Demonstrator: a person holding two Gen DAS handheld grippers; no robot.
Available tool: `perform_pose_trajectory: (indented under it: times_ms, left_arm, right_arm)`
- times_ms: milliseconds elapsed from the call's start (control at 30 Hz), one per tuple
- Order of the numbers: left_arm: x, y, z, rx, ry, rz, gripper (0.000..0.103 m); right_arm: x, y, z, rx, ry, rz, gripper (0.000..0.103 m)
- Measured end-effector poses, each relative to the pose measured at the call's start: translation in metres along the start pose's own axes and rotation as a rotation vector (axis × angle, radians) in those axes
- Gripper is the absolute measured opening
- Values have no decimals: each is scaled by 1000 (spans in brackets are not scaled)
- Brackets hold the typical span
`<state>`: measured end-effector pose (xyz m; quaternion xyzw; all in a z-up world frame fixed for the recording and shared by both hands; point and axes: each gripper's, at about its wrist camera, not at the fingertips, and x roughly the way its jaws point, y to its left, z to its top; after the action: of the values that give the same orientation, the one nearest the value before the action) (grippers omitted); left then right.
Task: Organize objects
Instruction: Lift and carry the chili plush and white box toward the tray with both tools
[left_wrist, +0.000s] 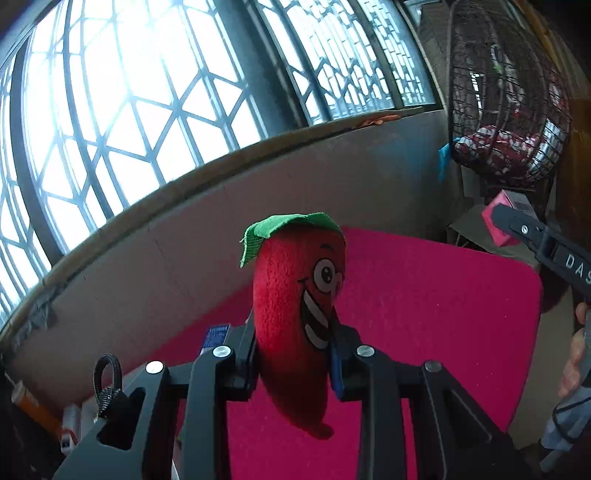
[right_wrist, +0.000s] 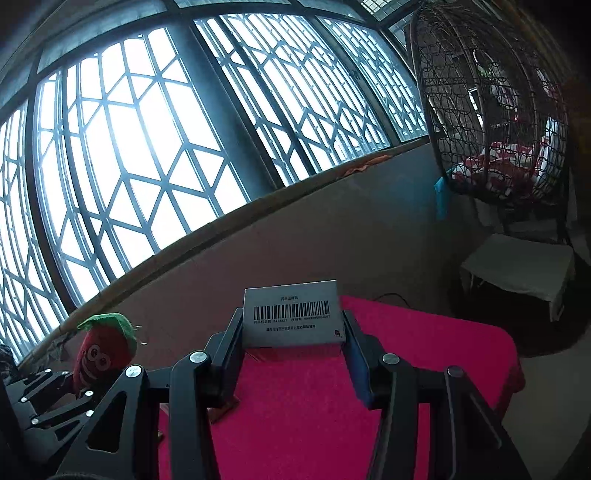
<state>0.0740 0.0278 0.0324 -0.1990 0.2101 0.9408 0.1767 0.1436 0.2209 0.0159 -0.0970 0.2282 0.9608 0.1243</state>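
Note:
My left gripper is shut on a red plush chili toy with a green cap and a cartoon face, held upright above the pink table. The toy also shows at the far left of the right wrist view. My right gripper is shut on a small grey box with a barcode, held above the pink table. In the left wrist view the right gripper shows at the right edge with the box's pink side.
A grey wall and a barred window lie behind the table. A wicker hanging chair with red cushions stands at the right, a low white stool under it. Small items lie at the table's left edge.

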Motion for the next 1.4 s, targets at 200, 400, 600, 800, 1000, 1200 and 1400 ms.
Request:
perform_pose_trajectory:
  times_ms: [200, 400, 600, 800, 1000, 1200, 1400]
  left_arm:
    - [-46, 57, 21, -156, -151, 96, 28]
    - [-49, 122, -30, -367, -96, 151, 28]
    - [-76, 185, -61, -476, -113, 246, 28]
    - [-109, 239, -89, -568, -150, 318, 28]
    - [-114, 283, -153, -716, -79, 363, 28]
    - [-152, 335, -191, -785, -92, 491, 28]
    - [-170, 367, -256, -908, -41, 574, 28]
  right_arm:
    - [-19, 62, 33, -152, -101, 90, 53]
    - [-10, 143, -15, -326, 21, 221, 53]
    - [-23, 213, -26, -410, -2, 324, 53]
    - [-44, 274, -39, -495, -24, 416, 53]
    - [-35, 325, -102, -620, 103, 482, 53]
    - [-48, 384, -117, -639, 70, 584, 53]
    - [-47, 434, -188, -749, 195, 672, 53]
